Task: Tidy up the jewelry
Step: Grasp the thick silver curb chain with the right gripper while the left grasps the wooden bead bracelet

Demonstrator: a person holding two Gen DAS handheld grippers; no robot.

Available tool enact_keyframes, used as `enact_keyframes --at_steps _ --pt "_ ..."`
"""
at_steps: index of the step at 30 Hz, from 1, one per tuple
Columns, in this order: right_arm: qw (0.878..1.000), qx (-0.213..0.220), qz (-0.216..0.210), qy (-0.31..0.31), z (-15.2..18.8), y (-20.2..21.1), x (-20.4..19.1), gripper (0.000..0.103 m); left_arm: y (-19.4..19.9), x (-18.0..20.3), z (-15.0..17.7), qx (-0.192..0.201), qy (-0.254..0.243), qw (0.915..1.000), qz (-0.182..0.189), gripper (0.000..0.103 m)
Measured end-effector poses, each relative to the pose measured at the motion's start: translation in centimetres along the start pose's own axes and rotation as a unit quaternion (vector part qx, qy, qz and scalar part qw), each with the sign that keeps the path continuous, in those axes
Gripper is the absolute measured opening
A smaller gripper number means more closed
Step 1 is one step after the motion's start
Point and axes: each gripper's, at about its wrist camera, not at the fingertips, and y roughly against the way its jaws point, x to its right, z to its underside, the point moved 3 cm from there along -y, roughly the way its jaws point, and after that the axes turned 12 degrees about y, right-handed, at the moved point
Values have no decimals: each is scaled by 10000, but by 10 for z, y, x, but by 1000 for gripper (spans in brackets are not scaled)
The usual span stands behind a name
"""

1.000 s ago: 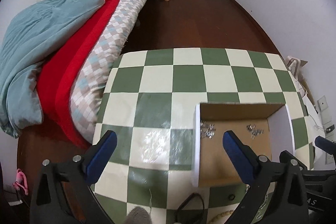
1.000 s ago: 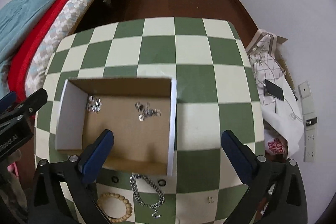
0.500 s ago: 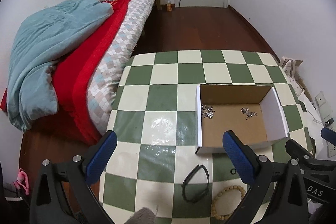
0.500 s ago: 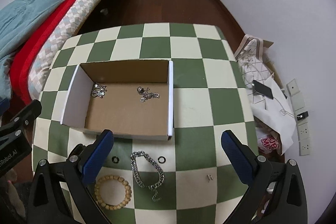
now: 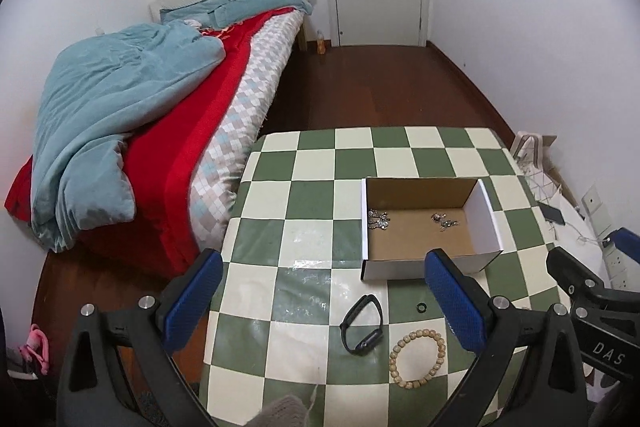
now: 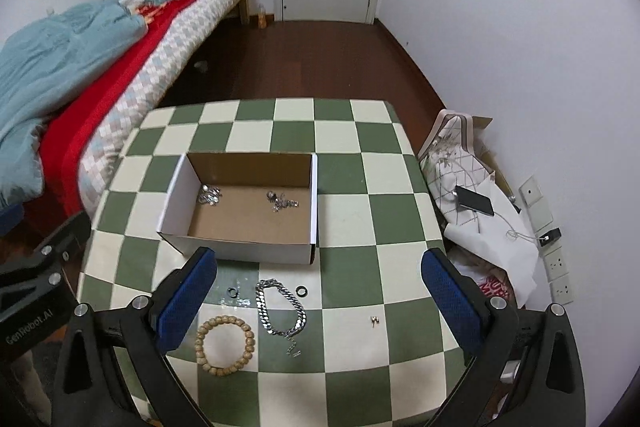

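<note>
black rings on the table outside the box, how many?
2. One black ring lies left of the silver chain bracelet, the other black ring right of it, both just in front of the cardboard box. More may be hidden behind the tongs.

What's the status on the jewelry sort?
Both hand-held grippers, left and right, open, empty, above table. Box holds two silver pieces; bead bracelet, chain, watch band still outside. Nothing blocking.

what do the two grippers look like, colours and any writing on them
Both are black plastic frames with silver screw heads and two long fingers faced with textured blue pads. The left gripper, seen from the right wrist view, carries white "GenRobot.AI" lettering. The right gripper, seen from the left wrist view, shows white letters "DAS". No cables or sleeves show.
</note>
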Motion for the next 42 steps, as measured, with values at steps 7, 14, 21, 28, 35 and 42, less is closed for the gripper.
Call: enact_keyframes --at_steps 7,14,21,28,35,42 --pt "9997 207 -78 -90 10 31 0 103 14 -10 11 244 88 9996 -117 103" --pt "9991 145 -269 -288 38 26 5 103 -13 -28 47 248 -103 9947 -989 103" --pt "9936 -633 -675 -648 90 -58 7 76 -65 -41 89 -286 -193 9875 -1539 103" --pt "9881 -1052 -853 -731 113 -139 -11 61 -87 -16 116 -751 -420 9872 -1346 103" --pt "9935 -1039 -415 -219 120 -147 -19 8 -103 24 140 -1232 -812 9855 -842 102" --pt "9899 -1301 -377 -415 146 -134 21 8 -117 49 163 -1562 -1187 9787 -610 86"
